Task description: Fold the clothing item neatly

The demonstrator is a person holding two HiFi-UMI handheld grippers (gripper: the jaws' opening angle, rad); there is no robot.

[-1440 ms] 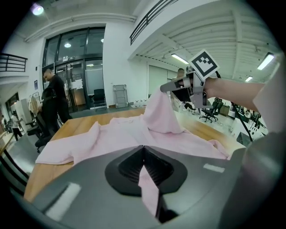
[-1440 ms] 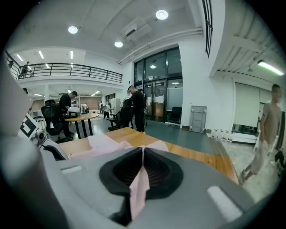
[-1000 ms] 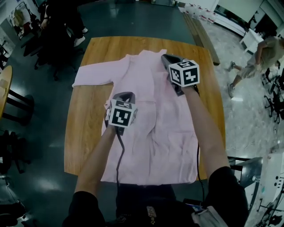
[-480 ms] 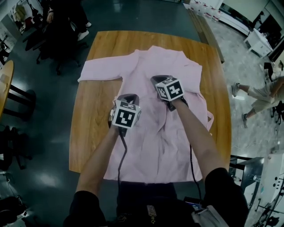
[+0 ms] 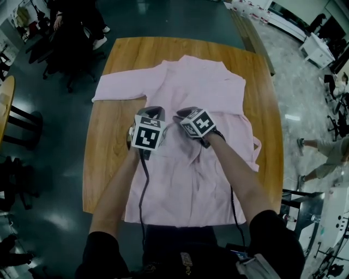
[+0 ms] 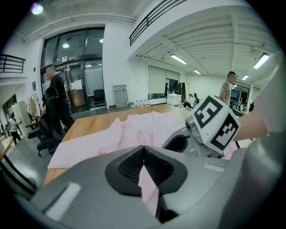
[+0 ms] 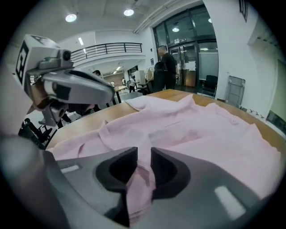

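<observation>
A pink long-sleeved shirt point(image 5: 210, 87) lies spread on the wooden table point(image 5: 120, 54), collar at the far side. Its left sleeve point(image 5: 114, 87) reaches out sideways, and its right sleeve point(image 5: 252, 143) lies down along the body. Both grippers meet over the shirt's middle. My left gripper point(image 5: 154, 110) point(image 6: 143, 147) is shut on a pinch of the pink shirt point(image 6: 134, 127). Close beside it on the right is my right gripper point(image 5: 181, 116) point(image 7: 144, 152). Its jaws have just been opening and now stand apart, with a fold of the shirt point(image 7: 201, 129) lying loose in the gap.
Dark chairs point(image 5: 65, 60) and a standing person point(image 5: 82, 16) are at the table's far left. A round side table point(image 5: 5, 103) sits at the left edge. Another person point(image 5: 327, 147) walks on the floor at the right. The table's near edge point(image 5: 103, 210) is by my body.
The right gripper has come down and leftward from the shirt's far right shoulder to its middle, ending next to the left gripper. The left gripper has shifted only slightly.
</observation>
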